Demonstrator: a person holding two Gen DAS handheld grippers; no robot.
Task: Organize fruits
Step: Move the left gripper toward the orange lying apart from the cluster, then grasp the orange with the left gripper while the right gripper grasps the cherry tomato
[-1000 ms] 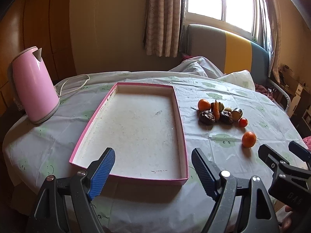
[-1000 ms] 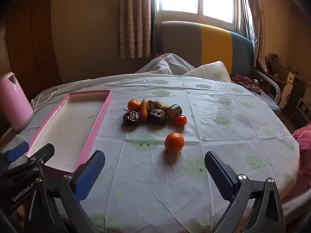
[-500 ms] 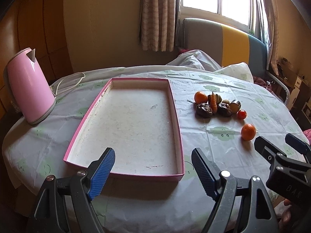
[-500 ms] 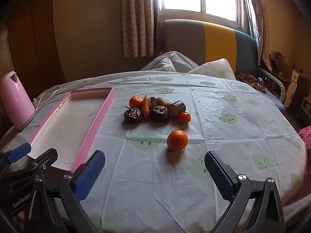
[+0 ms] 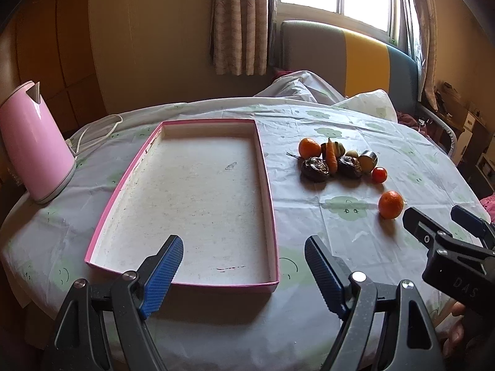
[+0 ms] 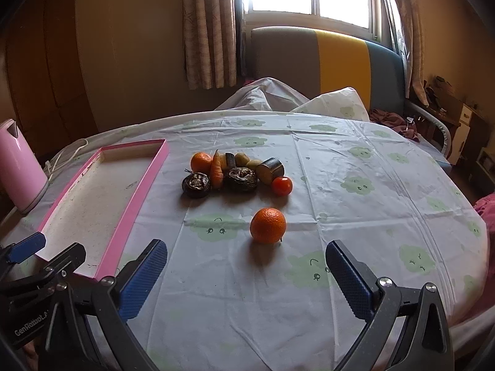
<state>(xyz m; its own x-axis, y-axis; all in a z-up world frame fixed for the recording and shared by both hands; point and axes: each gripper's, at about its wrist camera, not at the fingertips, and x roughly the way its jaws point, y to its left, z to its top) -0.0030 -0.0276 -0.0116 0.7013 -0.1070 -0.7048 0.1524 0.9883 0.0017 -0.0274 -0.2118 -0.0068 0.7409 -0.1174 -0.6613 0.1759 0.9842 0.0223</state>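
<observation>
An empty pink-rimmed tray (image 5: 266, 167) (image 6: 145, 182) lies on the table's left half. A pile of produce sits right of it: an orange (image 5: 309, 147) (image 6: 201, 162), a carrot (image 5: 331, 157) (image 6: 216, 170), two dark round fruits (image 5: 315, 168) (image 6: 195, 185), a small tomato (image 5: 379, 175) (image 6: 282, 185). A lone orange (image 5: 391, 204) (image 6: 268, 225) lies nearer. My left gripper (image 5: 244, 275) is open over the tray's near edge. My right gripper (image 6: 246, 275) is open, just short of the lone orange.
A pink kettle (image 5: 31, 142) (image 6: 18, 167) with a white cord stands at the table's left edge. The round table (image 6: 371, 204) has a cloud-print cloth. A sofa (image 6: 340, 65) and a window lie behind it.
Both grippers have pulled back and risen a little, so the tray and fruit sit farther up the views. Nothing on the table moved. Both stay open.
</observation>
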